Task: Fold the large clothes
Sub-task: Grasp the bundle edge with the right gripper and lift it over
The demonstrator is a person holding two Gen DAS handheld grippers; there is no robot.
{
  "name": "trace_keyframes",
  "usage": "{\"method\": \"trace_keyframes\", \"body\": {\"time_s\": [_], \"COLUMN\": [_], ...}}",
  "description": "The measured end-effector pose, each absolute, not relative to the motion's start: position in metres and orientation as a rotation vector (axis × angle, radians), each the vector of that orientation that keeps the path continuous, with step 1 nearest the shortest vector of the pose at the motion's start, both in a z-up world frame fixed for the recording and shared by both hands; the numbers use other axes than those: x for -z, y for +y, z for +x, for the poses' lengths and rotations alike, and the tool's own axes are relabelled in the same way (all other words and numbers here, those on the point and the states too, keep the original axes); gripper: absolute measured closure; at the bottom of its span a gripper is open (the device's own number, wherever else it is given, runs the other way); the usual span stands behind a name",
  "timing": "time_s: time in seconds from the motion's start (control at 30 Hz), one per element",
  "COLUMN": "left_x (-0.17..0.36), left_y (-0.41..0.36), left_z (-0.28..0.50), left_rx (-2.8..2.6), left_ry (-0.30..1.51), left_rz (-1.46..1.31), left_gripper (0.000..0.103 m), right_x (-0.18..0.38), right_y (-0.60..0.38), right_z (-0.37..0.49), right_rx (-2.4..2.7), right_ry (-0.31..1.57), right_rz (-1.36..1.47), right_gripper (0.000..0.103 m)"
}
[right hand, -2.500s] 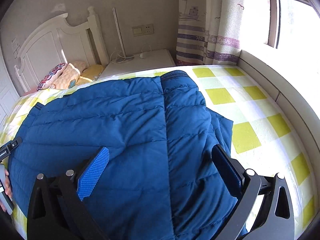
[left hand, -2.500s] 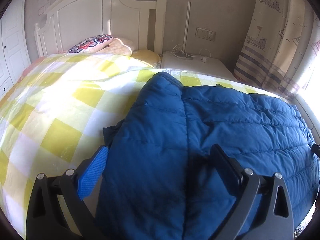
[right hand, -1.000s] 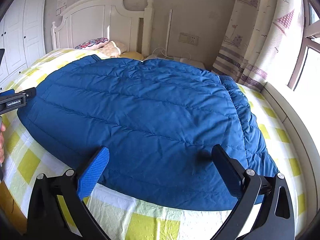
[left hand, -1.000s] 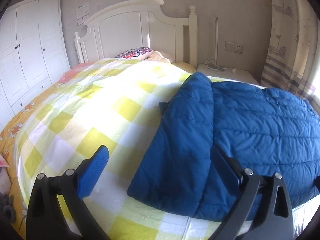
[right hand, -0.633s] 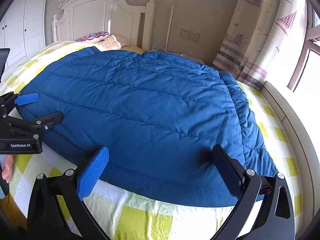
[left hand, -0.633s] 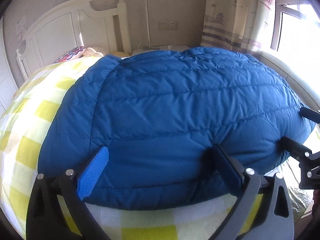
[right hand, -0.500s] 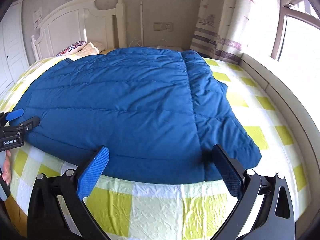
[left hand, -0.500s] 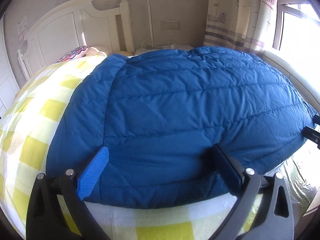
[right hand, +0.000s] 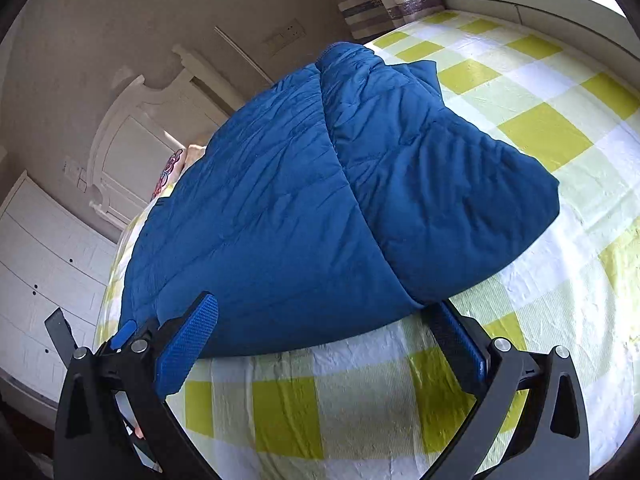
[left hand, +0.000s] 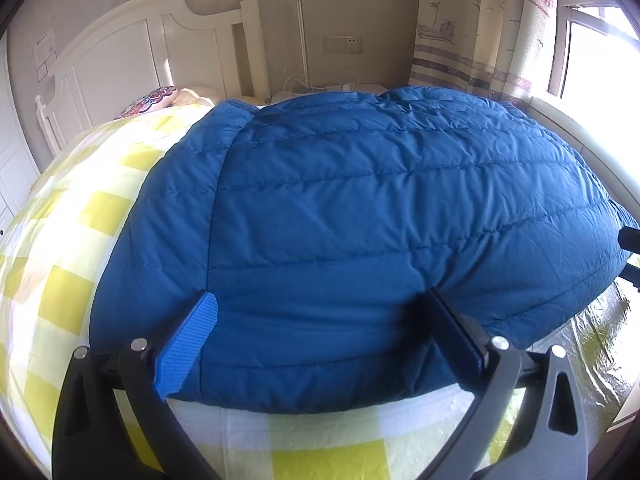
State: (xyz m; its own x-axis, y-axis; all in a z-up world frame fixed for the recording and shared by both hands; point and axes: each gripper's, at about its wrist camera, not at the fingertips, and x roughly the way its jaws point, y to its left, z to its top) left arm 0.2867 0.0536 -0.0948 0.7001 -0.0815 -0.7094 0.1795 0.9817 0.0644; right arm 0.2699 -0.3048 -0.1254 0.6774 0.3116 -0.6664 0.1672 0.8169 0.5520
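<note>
Blue puffer jacket (left hand: pixel 360 220) covers the checked bedspread (right hand: pixel 540 132) below white headboard (left hand: pixel 120 60)

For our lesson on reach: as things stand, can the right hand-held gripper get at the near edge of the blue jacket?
Probably yes. The right hand-held gripper is open, and the blue jacket has its near edge lying just ahead on the checked bedspread, with nothing between.

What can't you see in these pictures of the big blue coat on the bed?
- Sleeves and front of the coat: both views, hidden under its own folded padding.
- Bedside table: left view, mostly behind the coat.
- Pillows: left view, cut off by the bedspread.
- Paper on the wall: left view, writing too small.
- Right gripper: left view, cut off at the edge.
</note>
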Motion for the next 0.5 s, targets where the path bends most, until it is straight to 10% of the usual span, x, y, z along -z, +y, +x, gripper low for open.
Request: {"method": "trace_keyframes", "body": {"time_s": [0.2,0.33,0.5], "left_x": [0.098,0.098,0.069], "left_y": [0.051,0.046,0.047], "left_z": [0.289,0.286,0.288], "left_rx": [0.172,0.166,0.258], "left_ry": [0.801,0.797,0.841], "left_rz": [0.130,0.161,0.078], "left_gripper": [0.002,0.002,0.002], "right_x": [0.132,0.144,0.138], "right_y": [-0.311,-0.330,-0.345], "right_z": [0.317,0.303,0.263], "right_rx": [0.035,-0.048,-0.125], "right_ry": [0.690,0.578,0.535], "right_rz": [0.828,0.984,1.047], "right_gripper": [0.008,0.056,0.071]}}
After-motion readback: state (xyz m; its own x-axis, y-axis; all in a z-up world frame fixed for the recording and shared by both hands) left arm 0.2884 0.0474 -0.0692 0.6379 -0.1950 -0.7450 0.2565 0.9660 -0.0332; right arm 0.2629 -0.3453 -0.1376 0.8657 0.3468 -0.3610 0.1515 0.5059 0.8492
